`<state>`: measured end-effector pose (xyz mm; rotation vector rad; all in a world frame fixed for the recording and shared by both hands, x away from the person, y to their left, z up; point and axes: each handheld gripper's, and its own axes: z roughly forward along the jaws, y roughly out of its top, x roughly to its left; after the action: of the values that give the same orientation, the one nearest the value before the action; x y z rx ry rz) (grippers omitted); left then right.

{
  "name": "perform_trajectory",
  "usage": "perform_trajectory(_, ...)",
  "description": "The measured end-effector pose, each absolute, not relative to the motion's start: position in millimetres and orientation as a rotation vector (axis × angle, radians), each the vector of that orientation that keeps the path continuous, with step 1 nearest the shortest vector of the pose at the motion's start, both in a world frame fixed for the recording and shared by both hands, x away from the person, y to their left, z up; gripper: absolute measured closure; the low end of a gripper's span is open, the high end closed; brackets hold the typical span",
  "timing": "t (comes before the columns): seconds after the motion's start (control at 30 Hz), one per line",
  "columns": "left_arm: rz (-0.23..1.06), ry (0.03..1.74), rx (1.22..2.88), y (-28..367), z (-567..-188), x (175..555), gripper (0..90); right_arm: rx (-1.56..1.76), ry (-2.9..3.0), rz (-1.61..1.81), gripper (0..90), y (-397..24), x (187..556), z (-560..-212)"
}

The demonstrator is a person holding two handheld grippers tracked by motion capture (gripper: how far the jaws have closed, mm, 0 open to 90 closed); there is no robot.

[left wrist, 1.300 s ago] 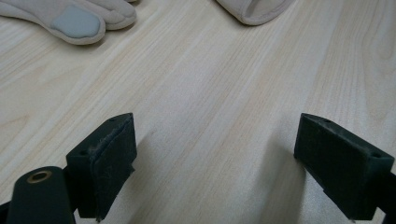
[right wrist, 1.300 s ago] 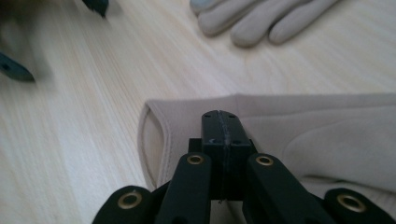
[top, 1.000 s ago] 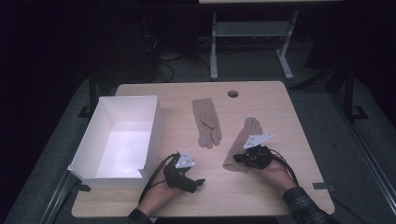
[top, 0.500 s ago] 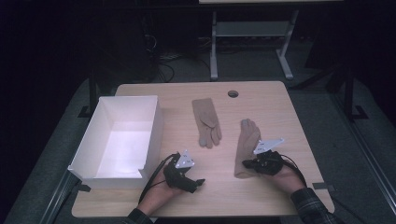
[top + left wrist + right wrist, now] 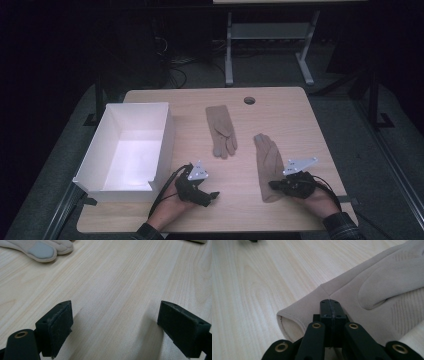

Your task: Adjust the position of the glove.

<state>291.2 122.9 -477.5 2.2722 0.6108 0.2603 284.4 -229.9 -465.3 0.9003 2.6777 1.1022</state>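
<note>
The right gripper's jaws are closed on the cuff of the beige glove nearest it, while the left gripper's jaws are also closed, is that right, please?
Not quite. The right gripper is indeed shut on the cuff of the near beige glove, but the left gripper is open: the left gripper view shows its jaws standing wide apart over the bare table, with nothing between them.

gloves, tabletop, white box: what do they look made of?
Gloves: soft beige fabric, matte and suede-like, with stitched seams; a grey patch shows on one fingertip.
Tabletop: light wood or wood-look laminate, with straight grain lines and a smooth matte finish.
White box: probably thin card or foam board, with flat matte walls and sharp folded corners; hard to tell which.
</note>
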Motion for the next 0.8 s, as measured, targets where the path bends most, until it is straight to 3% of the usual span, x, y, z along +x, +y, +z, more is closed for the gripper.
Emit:
perform_trajectory(0.4, 0.257, 0.610, 2.274, 122.5, -477.4, 291.5, 12.4, 1.006, 2.528, 1.168, 90.0, -248.0, 321.8, -450.2)
perform_trajectory(0.8, 0.255, 0.609, 2.280, 122.6, -477.0, 291.6, 12.4, 1.040, 2.529, 1.071, 90.0, -234.6, 359.9, -463.1)
